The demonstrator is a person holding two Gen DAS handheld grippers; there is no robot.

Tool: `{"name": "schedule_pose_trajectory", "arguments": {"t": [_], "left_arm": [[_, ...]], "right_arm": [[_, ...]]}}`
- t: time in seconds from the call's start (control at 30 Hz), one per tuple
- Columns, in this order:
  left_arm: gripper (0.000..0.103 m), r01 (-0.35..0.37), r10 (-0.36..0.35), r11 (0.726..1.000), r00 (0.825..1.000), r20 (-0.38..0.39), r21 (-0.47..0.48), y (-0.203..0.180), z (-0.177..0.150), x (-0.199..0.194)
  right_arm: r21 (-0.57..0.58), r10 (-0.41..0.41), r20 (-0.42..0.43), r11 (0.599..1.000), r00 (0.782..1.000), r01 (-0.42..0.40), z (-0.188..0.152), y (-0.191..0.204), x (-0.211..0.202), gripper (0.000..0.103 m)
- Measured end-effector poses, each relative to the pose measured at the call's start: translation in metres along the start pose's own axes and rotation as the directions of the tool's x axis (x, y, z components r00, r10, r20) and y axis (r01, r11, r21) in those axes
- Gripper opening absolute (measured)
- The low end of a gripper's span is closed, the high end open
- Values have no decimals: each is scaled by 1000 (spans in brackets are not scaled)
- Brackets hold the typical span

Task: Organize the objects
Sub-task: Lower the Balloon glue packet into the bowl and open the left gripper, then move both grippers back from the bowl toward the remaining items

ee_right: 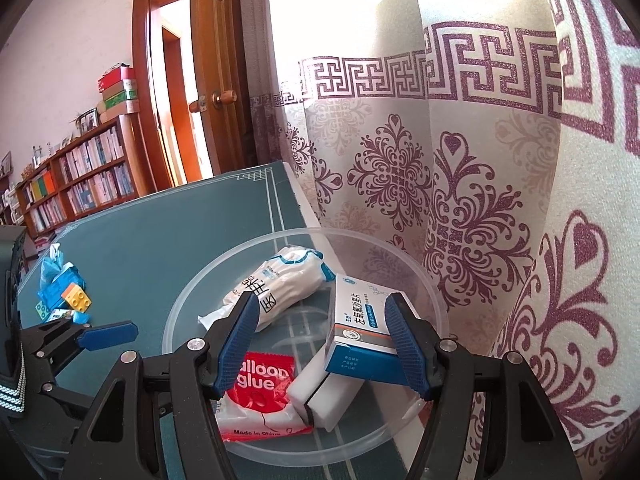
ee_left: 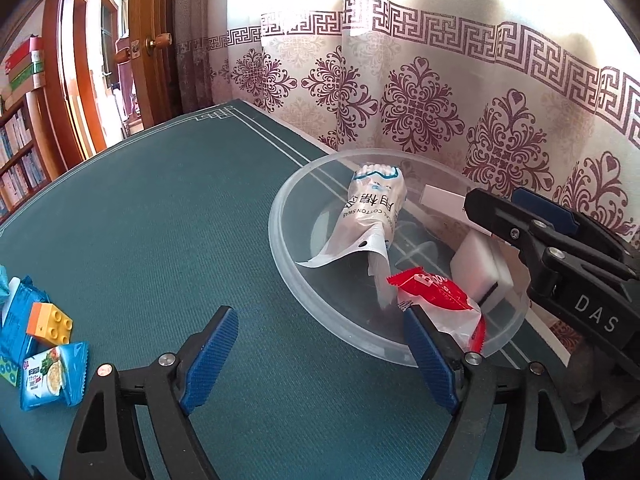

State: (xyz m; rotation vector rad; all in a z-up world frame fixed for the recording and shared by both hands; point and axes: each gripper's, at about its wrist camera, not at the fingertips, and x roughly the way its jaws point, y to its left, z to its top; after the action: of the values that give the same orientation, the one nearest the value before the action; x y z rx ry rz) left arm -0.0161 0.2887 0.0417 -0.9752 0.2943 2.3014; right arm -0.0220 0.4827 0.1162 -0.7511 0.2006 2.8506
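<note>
My right gripper (ee_right: 322, 340) hangs over the clear bowl (ee_right: 180, 312) with its jaws spread wide. One pad sits just beside the blue-and-white box (ee_right: 360, 320), but I can't tell whether it touches, and nothing is clamped. My left gripper (ee_left: 320, 356) is also wide open and empty, low over the green table mat (ee_left: 160, 220) at the near rim of the bowl.

What worries me most is the box: it lies tilted, propped on the white sponge block (ee_right: 324, 392), and a nudge from my right finger as I pull away could tip it further or push the block into the red glue packet (ee_right: 260, 392). The bowl looks light (and it sits near the mat's edge by the curtain (ee_right: 460, 200)), so a finger catching the rim could slide it or flip it. My two grippers are also near each other here, and I judge a careless move could knock them together over the bowl.

Counting what's in the bowl: one bag of cotton swabs (ee_left: 372, 208), one red glue packet, one white sponge block, one box. That makes four.

Not yet in the bowl, well apart on the mat at my left: one orange-and-yellow toy brick (ee_left: 50, 322) and several blue snack packets (ee_left: 54, 372), at least two, perhaps three, with more hidden at the frame edge. They overlap, so a grab at one could drag its neighbours along.
</note>
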Motion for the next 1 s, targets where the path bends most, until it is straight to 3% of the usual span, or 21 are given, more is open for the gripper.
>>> {"name": "schedule_pose_trajectory", "arguments": {"t": [0.2,0.63,1.0], "left_arm": [[96,-35,37,998,999,34,-42,19,-3,-16],[97,-128,138,979,989,52,-158,81,-14,-40],[100,-218,236,946,970,50,-241,141,-30,-60]], "right_arm": [[-13,9,-1,1000,1000,-9,-1,8,-2,67],[-88,57,-7,995,998,-57,-6,41,-8,67],[-226,128,25,967,991,-119,-5,102,-15,67]]}}
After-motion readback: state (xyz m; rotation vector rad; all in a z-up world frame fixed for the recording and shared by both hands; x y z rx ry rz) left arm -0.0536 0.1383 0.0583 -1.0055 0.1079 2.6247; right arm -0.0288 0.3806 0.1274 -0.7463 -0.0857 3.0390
